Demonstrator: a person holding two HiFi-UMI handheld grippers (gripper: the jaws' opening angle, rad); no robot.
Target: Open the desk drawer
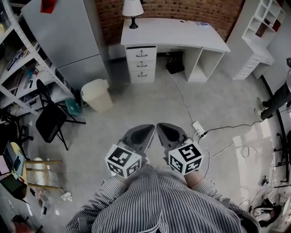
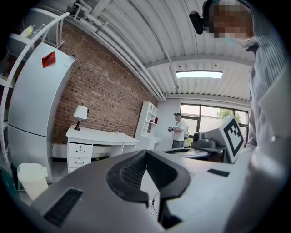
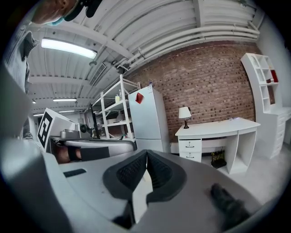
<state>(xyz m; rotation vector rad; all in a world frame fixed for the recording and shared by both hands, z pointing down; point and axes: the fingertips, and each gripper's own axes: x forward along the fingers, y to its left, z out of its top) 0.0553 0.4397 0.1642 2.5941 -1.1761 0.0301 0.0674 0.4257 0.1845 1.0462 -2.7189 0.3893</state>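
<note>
A white desk (image 1: 175, 34) stands against the brick wall at the far end of the room, with a stack of three drawers (image 1: 141, 63) at its left end, all closed. The same desk (image 2: 100, 136) shows far off in the left gripper view, and the desk (image 3: 218, 129) also in the right gripper view. My left gripper (image 1: 144, 131) and right gripper (image 1: 163, 129) are side by side in front of my body, both shut and empty, several steps from the desk. Their jaws meet at the tips in both gripper views.
A lamp (image 1: 132, 11) stands on the desk's left end. A fridge (image 1: 68, 38), a cream waste bin (image 1: 97, 94), a black folding chair (image 1: 51, 119) and shelving (image 1: 18, 68) line the left. A power strip (image 1: 198, 129) and cables lie on the floor to the right. A person (image 2: 178, 131) stands by the window.
</note>
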